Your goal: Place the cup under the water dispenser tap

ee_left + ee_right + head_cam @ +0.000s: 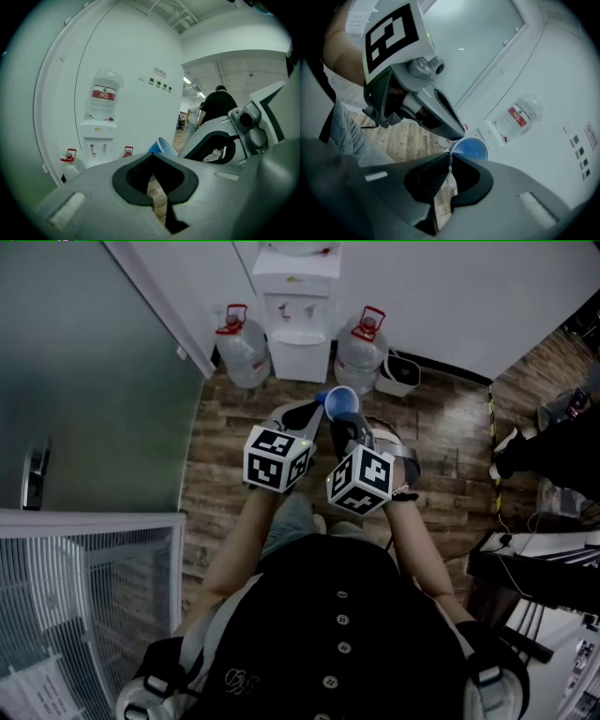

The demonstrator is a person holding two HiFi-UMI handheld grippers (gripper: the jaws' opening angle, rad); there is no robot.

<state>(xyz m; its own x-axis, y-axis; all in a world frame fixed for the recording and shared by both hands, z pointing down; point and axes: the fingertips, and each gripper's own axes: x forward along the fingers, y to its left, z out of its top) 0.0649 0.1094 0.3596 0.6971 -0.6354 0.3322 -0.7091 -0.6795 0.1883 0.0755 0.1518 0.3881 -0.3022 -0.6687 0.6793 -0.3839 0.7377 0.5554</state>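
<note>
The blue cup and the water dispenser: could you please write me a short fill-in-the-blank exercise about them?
1. The cup is coloured ____.
2. Its rim is pinched in the ____ hand-held gripper.
3. The big bottle on each side of the water dispenser has a ____ handle.
Missing words: blue; right; red.

I see a thin, smooth plastic cup (341,401), a matt grey plastic left gripper (152,157) and right gripper (451,161) with black rubbery pads (187,185), a glossy white plastic dispenser (298,329), clear plastic bottles (242,352), a frosted glass door (84,362) and a matt wood-plank floor (450,418).
</note>
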